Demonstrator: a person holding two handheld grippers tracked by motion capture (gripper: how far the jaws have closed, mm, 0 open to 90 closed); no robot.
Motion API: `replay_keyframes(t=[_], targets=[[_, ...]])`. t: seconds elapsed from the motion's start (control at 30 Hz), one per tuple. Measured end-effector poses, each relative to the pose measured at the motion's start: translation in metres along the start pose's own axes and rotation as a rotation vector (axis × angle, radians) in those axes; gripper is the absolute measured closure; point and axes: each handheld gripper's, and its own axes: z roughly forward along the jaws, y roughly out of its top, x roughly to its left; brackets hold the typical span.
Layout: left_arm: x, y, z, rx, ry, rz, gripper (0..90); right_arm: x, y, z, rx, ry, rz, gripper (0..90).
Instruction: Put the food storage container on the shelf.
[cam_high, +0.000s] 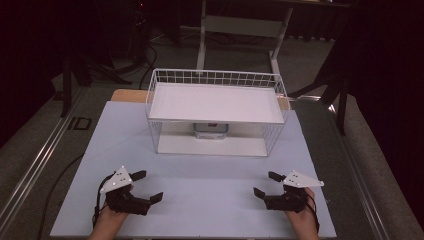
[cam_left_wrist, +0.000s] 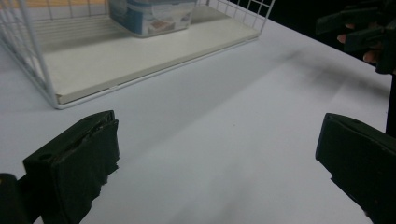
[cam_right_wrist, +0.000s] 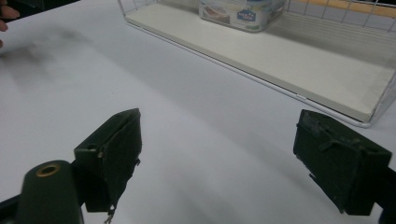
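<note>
Waiting at the near edge of the table (cam_high: 200, 200), both tools released.

Resting the left gripper (cam_high: 148, 186) near the near-left corner and the right gripper (cam_high: 264, 184) near the near-right corner, jaws spread wide and holding nothing. Sitting on the lower shelf of the wire rack (cam_high: 216, 76), toward its back edge: the container (cam_high: 211, 131). Probably preparing the first reach; needing next a forward move under the upper shelf.

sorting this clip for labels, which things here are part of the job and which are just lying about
Part of the job:
left gripper, jaws open
right gripper, jaws open
container on the lower shelf
white wire rack holding it

Just about:
white table
desk frame behind
floor rail
</note>
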Motion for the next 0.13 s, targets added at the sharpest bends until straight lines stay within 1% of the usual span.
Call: replay_keyframes(t=[0.13], targets=[[0.0036, -0.0012, -0.0023, -0.001, 0.014, -0.004, 0.5, -0.0004, 0.0004, -0.0007, -0.006, -0.001, 0.002, 15.4]])
